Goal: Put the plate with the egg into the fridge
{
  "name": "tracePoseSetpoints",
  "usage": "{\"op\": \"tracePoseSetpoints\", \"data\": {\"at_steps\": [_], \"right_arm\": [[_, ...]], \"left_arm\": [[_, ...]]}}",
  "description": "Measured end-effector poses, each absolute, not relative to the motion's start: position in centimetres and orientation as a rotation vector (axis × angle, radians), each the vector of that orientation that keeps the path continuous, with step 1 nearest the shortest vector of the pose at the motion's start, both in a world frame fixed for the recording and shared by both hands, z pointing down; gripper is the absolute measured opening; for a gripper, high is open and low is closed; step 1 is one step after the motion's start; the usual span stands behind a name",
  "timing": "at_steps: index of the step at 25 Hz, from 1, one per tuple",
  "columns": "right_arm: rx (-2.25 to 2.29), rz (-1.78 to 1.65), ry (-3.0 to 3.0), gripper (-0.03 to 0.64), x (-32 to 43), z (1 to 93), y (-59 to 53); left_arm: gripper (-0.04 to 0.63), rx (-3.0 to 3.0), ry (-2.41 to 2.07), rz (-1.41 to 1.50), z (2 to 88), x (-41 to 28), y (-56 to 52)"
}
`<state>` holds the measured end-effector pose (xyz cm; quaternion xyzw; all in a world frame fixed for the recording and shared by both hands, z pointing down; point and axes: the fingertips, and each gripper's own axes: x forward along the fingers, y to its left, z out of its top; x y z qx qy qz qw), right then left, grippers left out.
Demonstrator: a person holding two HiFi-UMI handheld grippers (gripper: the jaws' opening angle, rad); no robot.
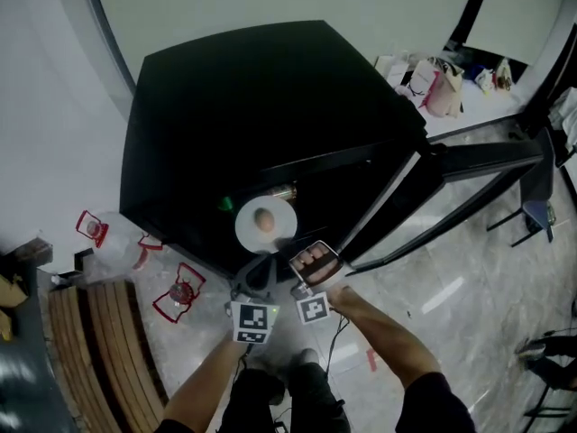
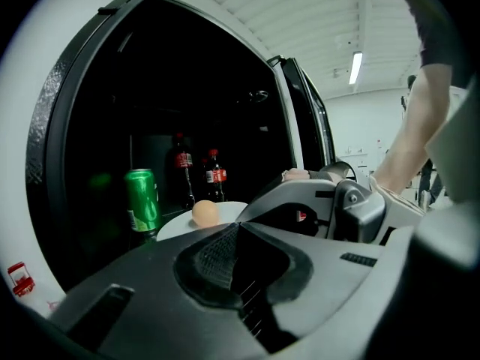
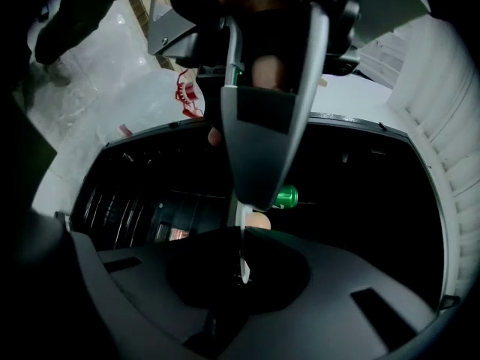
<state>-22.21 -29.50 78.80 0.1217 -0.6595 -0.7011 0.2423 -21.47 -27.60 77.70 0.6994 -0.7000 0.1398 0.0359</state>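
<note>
White, smooth and flat, the round plate (image 1: 283,211) carries one pale brown oval egg (image 1: 264,218) with a matt shell, near its middle. I hold the plate at the open front of the big black fridge (image 1: 252,106), just at the edge of its dark inside. The black-framed door (image 1: 487,156) stands open at my right.

My left tongs (image 2: 234,228) are clenched on the near rim of the plate. Their grey pads have a fine ribbed texture. My right tongs (image 3: 241,240) are clenched on the same rim just beside them, and the thin white edge of the plate shows between the dark pads.

Inside the fridge a shiny green can (image 2: 141,201) stands upright. Two dark cola bottles with red labels (image 2: 215,175) stand behind it.
</note>
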Motion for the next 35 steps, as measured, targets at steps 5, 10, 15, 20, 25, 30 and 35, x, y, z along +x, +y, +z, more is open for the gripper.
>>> {"op": "tracePoseSetpoints", "data": {"at_steps": [5, 10, 15, 20, 25, 30, 35], "right_arm": [[0.332, -1.898, -1.82, 0.023, -23.0, 79.8, -29.9], [0.33, -1.847, -1.898, 0.026, -23.0, 79.3, -30.1], [0.308, -1.781, -1.912, 0.028, -22.2, 78.8, -30.2], [0.3, -1.706, -1.907, 0.028, -20.2, 79.2, -30.0], [0.345, -1.593, -1.966, 0.028, -18.8, 78.1, -29.8], [0.551, -1.382, -2.166, 0.026, -15.0, 73.0, -28.6], [0.745, -0.94, -2.358, 0.026, -10.2, 65.3, -26.4]], "left_arm": [[0.009, 2.127, -2.116, 0.455, 79.4, -21.7, -28.8], [0.009, 2.073, -2.141, 0.462, 80.0, -22.0, -29.6], [0.009, 2.022, -2.122, 0.449, 80.6, -22.4, -30.1], [0.009, 1.98, -2.106, 0.45, 81.3, -22.5, -29.7], [0.009, 1.962, -2.092, 0.445, 80.9, -21.9, -29.1], [0.009, 1.991, -2.075, 0.437, 77.1, -20.5, -27.1], [0.009, 2.079, -2.022, 0.407, 69.1, -17.0, -24.7]]}}
